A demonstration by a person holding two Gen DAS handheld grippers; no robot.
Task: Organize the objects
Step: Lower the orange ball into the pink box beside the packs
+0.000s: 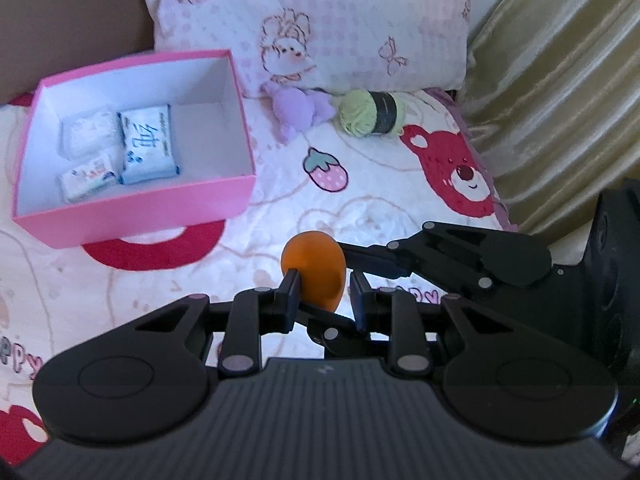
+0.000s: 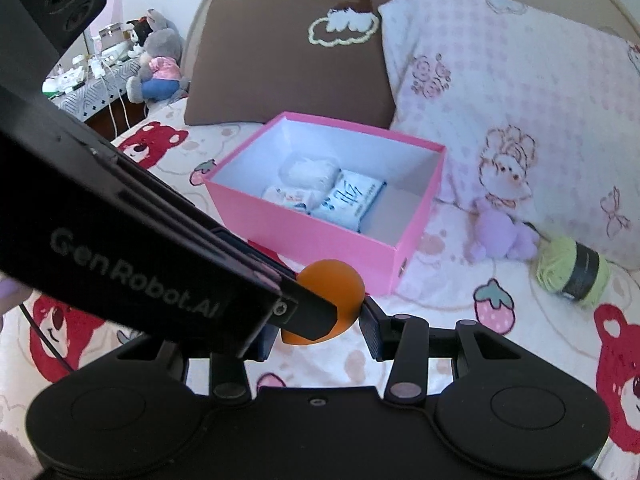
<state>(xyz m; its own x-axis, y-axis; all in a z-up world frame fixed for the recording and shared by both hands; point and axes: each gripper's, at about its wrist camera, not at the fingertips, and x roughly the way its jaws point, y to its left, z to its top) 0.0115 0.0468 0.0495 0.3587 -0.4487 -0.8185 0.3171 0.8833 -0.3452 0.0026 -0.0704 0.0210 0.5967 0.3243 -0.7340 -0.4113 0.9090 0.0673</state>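
Observation:
An orange egg-shaped sponge (image 1: 316, 258) (image 2: 334, 284) hangs above the bedspread, in front of an open pink box (image 1: 140, 216) (image 2: 304, 236). My left gripper (image 1: 326, 296) is shut on the sponge, which sits between its pads. My right gripper (image 2: 320, 332) is also shut on it. In the left wrist view the right gripper's fingers (image 1: 368, 256) reach in from the right, one above and one below the sponge. A left finger (image 2: 308, 312) crosses the sponge in the right wrist view and hides the right gripper's left pad. Three tissue packs (image 1: 148, 142) (image 2: 348, 200) lie in the box.
A purple plush toy (image 1: 296, 108) (image 2: 500, 232) and a green yarn ball with a black band (image 1: 372, 114) (image 2: 572, 268) lie by the pink pillow (image 1: 340, 20). A brown pillow (image 2: 288, 60) stands behind the box. A gold curtain (image 1: 560, 80) hangs at the right.

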